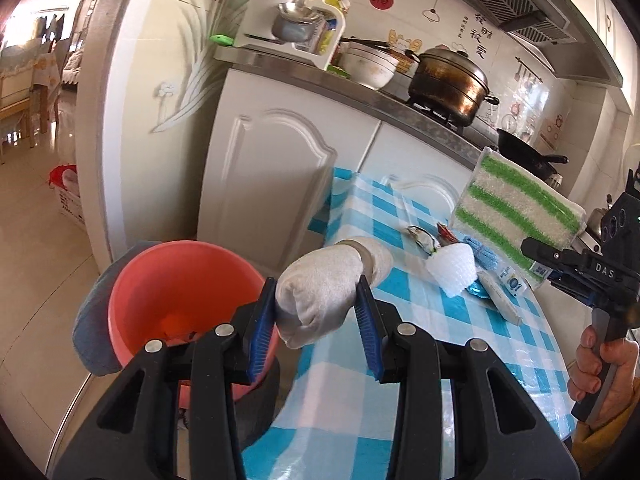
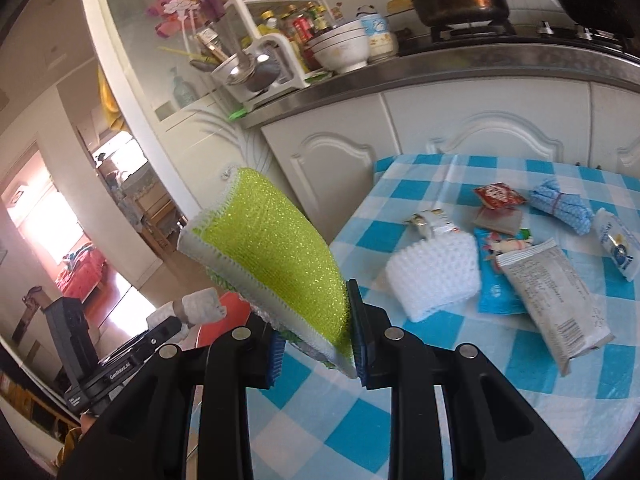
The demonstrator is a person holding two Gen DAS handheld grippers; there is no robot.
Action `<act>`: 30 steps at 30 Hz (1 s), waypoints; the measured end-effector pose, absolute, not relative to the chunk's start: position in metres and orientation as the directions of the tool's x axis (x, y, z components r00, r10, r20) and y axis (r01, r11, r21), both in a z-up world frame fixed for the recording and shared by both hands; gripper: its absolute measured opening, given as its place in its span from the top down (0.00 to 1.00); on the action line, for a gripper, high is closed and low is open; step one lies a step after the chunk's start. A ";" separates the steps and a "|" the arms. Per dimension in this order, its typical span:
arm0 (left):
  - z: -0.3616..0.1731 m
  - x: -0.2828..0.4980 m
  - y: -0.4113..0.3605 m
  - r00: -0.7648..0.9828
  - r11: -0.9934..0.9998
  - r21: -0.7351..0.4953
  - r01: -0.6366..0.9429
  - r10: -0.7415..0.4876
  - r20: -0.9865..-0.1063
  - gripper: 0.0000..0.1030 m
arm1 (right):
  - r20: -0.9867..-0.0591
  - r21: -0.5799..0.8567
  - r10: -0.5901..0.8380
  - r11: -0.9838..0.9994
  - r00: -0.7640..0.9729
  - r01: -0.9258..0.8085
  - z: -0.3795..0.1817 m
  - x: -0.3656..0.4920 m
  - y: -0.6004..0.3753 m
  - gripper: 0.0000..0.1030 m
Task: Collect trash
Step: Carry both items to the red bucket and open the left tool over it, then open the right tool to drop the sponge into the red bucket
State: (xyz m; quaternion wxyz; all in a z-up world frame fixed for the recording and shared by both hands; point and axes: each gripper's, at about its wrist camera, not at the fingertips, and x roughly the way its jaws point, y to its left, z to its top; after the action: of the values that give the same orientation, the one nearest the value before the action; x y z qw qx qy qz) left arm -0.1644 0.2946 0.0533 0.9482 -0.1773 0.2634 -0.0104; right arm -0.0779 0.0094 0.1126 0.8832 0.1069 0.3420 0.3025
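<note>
Left wrist view: the left gripper (image 1: 316, 312) is clenched on a rolled grey sock (image 1: 320, 292), held just beside the rim of the orange bucket (image 1: 176, 280), on the table side. The bucket stands on a stool, right against the checked table (image 1: 420, 320).

Right wrist view: the right gripper (image 2: 316, 344) is clamped on a green-and-white scrubbing cloth (image 2: 272, 256), raised clear of the table and pointed toward the bucket, which shows only as an orange patch behind the cloth.

Step in hand, as judged: carrying two items to the bucket. The next move calls for shifting the sock over the bucket's mouth, letting go, then bringing the cloth across.

Remaining trash lies well apart from the bucket, mid-table: a white foam net (image 2: 436, 276), a grey wrapper (image 2: 552, 300), a red sachet (image 2: 498, 195) and a blue bundle (image 2: 562, 204).

Pose: both grippers are held above table height; only part of the person's right hand (image 1: 600, 368), on the gripper's handle, is visible.
</note>
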 end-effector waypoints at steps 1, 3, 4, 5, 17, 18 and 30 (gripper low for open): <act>0.052 -0.165 0.301 0.861 0.936 -0.339 -0.094 -0.094 -0.499 0.61 | -0.547 0.391 0.616 0.787 0.567 -0.478 0.112 -0.079 0.021 0.72; 0.048 -0.166 0.318 0.858 0.931 -0.338 -0.141 -0.055 -0.510 0.61 | -0.561 0.385 0.634 0.769 0.533 -0.510 0.110 -0.079 0.043 0.72; 0.045 -0.167 0.326 0.856 0.926 -0.340 -0.164 -0.038 -0.516 0.61 | -0.567 0.382 0.641 0.761 0.517 -0.525 0.109 -0.078 0.053 0.72; 0.043 -0.167 0.333 0.852 0.922 -0.338 -0.187 -0.019 -0.523 0.61 | -0.575 0.376 0.648 0.752 0.500 -0.541 0.108 -0.078 0.065 0.72; -0.006 -0.154 0.385 0.772 0.876 -0.323 -0.359 0.084 -0.630 0.60 | -0.690 0.349 0.653 0.677 0.311 -0.647 0.074 -0.059 0.178 0.71; -0.010 -0.152 0.387 0.765 0.874 -0.321 -0.366 0.086 -0.638 0.59 | -0.699 0.342 0.649 0.673 0.302 -0.655 0.071 -0.058 0.186 0.71; -0.028 -0.155 0.397 0.729 0.857 -0.294 -0.424 0.131 -0.671 0.15 | -0.732 0.306 0.590 0.732 0.341 -0.609 0.041 -0.046 0.211 0.23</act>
State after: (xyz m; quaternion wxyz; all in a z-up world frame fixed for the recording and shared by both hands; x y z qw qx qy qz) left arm -0.1552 0.3972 -0.0283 0.9036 -0.2194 0.3342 0.1536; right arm -0.0458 0.2109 0.0409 0.8187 -0.0108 0.4421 0.3662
